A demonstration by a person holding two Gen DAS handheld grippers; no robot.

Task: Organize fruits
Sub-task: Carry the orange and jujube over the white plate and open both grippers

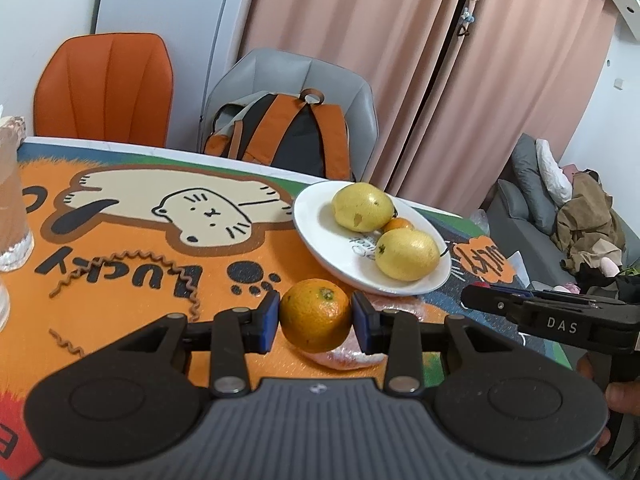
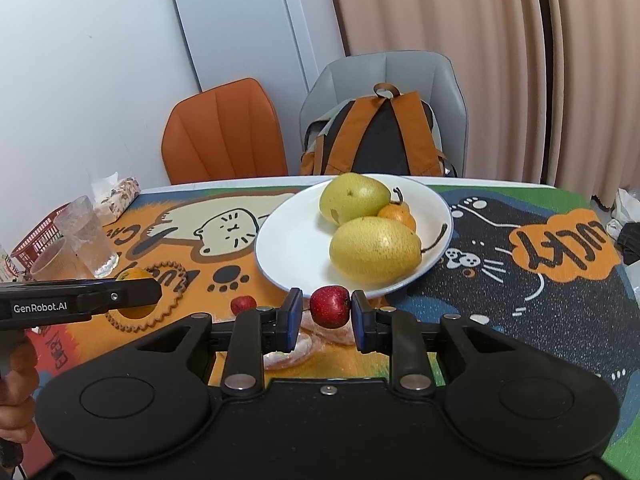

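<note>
While two pears and a small orange already sit on the plate [image 2: 280, 216] at twelve o'clock, the left gripper [image 1: 315, 317] grasps an orange [image 1: 315, 314], the right gripper [image 2: 326, 312] a red fruit [image 2: 330, 306]; another red fruit [image 2: 243, 304] waits at ten o'clock.

Both wrist views near, sharing plate [image 1: 340, 264]

The left hand-held gripper [image 1: 315, 317] points forward and somewhat downward, its two blue pads [image 1: 269, 322] pressed against opposite sides of an orange [image 1: 315, 314], held clear above the bench [image 1: 132, 240]. The right hand-held gripper [image 2: 325, 308] is tilted much the same way, its jaws nearly together and clamped on a small red fruit [image 2: 330, 306]. The two tools are side by side and level. Fingers [image 2: 18, 364] of the person's left hand wrap the left tool's handle.
</note>
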